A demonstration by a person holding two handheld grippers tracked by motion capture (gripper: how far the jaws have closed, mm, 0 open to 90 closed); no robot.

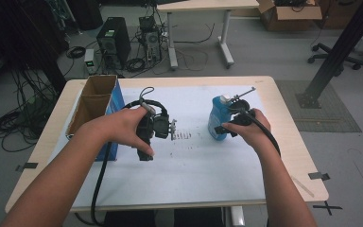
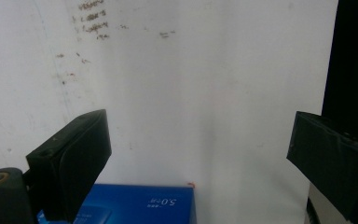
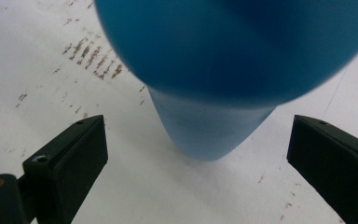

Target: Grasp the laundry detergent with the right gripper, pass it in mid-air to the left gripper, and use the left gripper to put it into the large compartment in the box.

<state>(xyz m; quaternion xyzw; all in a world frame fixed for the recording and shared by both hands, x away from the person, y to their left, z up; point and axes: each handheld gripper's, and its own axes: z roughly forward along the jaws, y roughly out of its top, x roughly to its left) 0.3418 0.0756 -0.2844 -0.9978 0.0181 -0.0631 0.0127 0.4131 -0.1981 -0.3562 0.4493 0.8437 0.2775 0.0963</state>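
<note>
From above, one upright blue plastic bottle [image 1: 219, 118] with a white cap stands on the white paper sheet [image 1: 194, 161], right of centre, the right gripper [image 1: 234, 124] just beside it. One blue cardboard box [image 1: 99, 106] sits at the left by the left gripper [image 1: 163, 128].

The left gripper's own view shows its jaws wide apart, empty, over the box's edge.

The right gripper's view has jaws spread, flanking the bottle: seemingly lining up a grasp; next, close squarely on the body.

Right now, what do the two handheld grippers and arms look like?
Both are black two-jaw units. The left gripper trails a thick black cable looping over the table edge; its jaws are broad, flat black pads. The right gripper carries a black cable along the forearm. Both forearms are bare, without sleeves.
</note>
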